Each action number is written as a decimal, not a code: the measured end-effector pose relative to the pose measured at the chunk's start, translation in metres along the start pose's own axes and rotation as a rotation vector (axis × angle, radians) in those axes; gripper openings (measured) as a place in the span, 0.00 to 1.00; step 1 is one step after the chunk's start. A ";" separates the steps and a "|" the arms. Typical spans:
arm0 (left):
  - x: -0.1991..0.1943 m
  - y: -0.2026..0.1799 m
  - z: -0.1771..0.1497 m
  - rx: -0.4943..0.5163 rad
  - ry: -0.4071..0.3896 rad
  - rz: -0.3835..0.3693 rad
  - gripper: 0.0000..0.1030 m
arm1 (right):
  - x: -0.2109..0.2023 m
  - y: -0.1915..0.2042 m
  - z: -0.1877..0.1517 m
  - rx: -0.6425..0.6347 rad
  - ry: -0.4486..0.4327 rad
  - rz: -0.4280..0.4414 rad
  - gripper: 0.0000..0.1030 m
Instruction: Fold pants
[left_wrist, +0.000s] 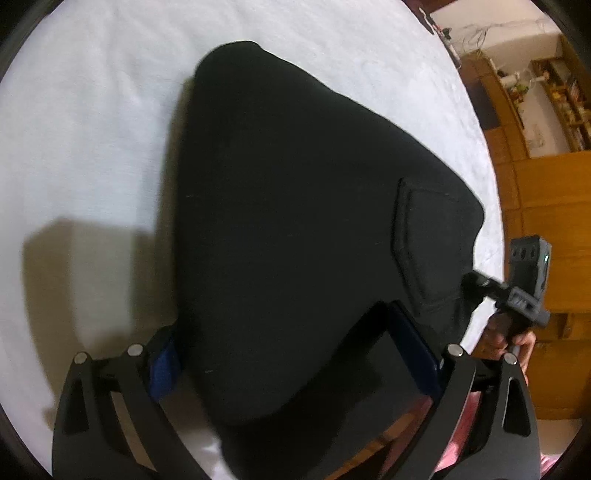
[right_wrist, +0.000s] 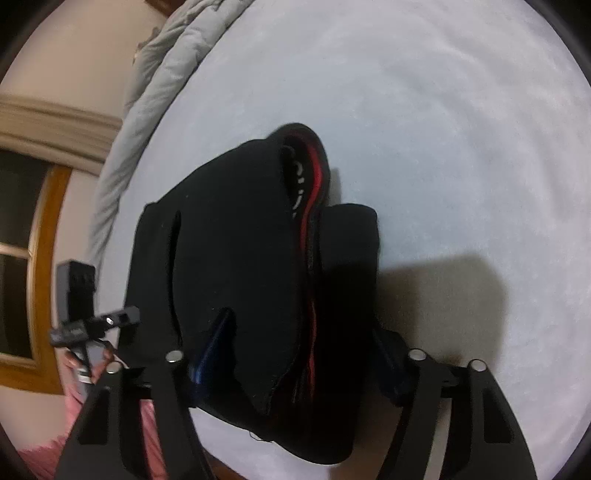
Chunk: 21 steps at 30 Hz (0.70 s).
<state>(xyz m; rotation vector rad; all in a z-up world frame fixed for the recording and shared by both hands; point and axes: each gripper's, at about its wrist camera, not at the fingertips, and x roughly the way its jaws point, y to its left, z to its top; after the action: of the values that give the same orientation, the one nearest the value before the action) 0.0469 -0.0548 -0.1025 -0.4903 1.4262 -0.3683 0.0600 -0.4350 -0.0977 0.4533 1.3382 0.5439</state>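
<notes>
Pants (left_wrist: 295, 206), black soft folded bundle

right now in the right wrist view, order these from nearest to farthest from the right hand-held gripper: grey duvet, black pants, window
1. black pants, between the fingers of the right hand-held gripper, on the white sheet
2. grey duvet, bunched along the bed's far left edge
3. window, on the wall at left, beyond the bed
</notes>
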 end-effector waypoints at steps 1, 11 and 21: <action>0.001 -0.003 0.001 -0.009 -0.008 0.017 0.78 | -0.002 0.001 0.000 -0.004 -0.003 0.006 0.49; -0.030 -0.001 -0.004 -0.104 -0.116 -0.016 0.16 | -0.046 0.051 0.004 -0.154 -0.123 0.022 0.29; -0.071 -0.068 0.052 0.062 -0.340 -0.108 0.14 | -0.095 0.064 0.067 -0.212 -0.320 -0.033 0.28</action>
<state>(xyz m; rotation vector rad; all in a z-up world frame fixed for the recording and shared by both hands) 0.0933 -0.0698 -0.0030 -0.5516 1.0599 -0.3940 0.1060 -0.4416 0.0265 0.3273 0.9692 0.5536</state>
